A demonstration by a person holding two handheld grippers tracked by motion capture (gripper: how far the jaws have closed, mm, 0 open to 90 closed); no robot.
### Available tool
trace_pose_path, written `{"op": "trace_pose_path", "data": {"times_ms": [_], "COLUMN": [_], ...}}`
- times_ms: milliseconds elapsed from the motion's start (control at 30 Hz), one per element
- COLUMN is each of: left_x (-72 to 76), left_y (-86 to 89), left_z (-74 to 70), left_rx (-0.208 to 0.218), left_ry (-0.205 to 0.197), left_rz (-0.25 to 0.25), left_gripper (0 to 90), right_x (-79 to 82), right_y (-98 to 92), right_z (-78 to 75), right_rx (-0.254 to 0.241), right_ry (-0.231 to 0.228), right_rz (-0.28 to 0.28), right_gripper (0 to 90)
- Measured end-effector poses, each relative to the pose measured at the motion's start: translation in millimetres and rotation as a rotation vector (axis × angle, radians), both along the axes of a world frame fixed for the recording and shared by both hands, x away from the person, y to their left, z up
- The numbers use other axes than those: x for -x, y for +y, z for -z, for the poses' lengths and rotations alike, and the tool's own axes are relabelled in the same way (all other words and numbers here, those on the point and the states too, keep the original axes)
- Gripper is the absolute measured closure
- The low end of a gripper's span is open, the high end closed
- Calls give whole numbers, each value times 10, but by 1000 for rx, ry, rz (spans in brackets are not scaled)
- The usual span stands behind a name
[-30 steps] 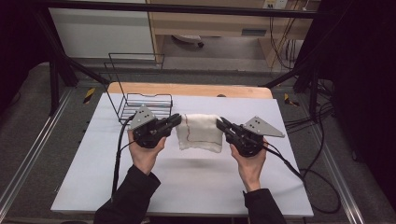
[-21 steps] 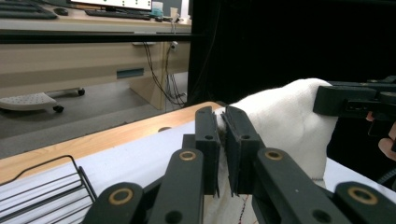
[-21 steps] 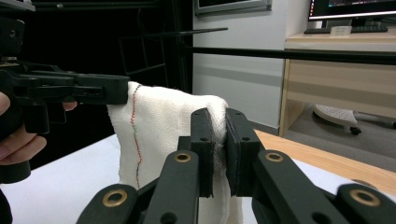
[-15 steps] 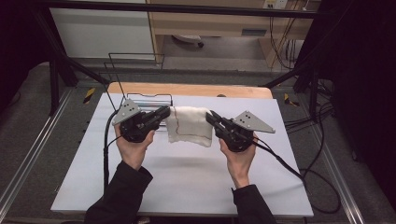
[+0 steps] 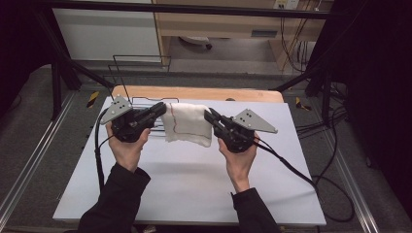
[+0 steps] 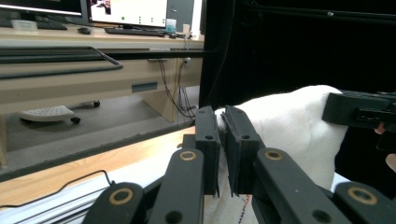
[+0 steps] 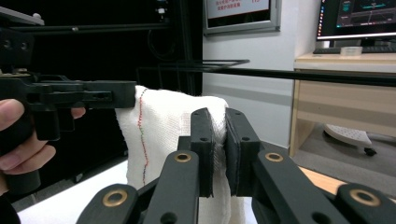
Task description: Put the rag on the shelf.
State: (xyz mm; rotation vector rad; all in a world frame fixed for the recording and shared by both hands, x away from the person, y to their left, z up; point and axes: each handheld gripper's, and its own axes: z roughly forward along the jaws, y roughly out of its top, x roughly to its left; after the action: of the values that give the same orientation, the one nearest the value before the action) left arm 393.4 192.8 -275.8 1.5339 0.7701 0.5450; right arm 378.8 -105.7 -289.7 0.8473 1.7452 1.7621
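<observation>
White sheeting covers the table (image 5: 184,184), with a wooden strip along its far edge and dark framing around it.

Left gripper (image 5: 163,109): jaws pressed together on one upper corner of the white cloth (image 5: 187,124); the left gripper view shows fabric pinched between the pads. Right gripper (image 5: 210,116): jaws pressed together on the opposite upper corner, with cloth caught between the pads in the right gripper view.

The cloth hangs between the two grippers, held above the table surface, with a thin coloured stitch line near its left edge. A black wire rack (image 5: 141,60) stands behind the left gripper, at the table's far left. Cables trail from both grippers toward the person's side.
</observation>
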Motion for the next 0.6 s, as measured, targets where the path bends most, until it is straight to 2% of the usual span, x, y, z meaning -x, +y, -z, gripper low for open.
{"op": "trace_pose_path", "data": {"times_ms": [167, 600], "left_x": [-19, -67], "left_y": [82, 312], "left_z": [-64, -230], "left_rx": [-7, 18], "left_ry": [-10, -31], "left_rz": [-15, -40], "left_gripper": [842, 842], "right_x": [-10, -68], "right_y": [97, 339], "right_z": [-56, -225], "right_rx": [-8, -14], "right_ry": [-7, -39], "right_rz": [-7, -21], "right_gripper": [831, 831]}}
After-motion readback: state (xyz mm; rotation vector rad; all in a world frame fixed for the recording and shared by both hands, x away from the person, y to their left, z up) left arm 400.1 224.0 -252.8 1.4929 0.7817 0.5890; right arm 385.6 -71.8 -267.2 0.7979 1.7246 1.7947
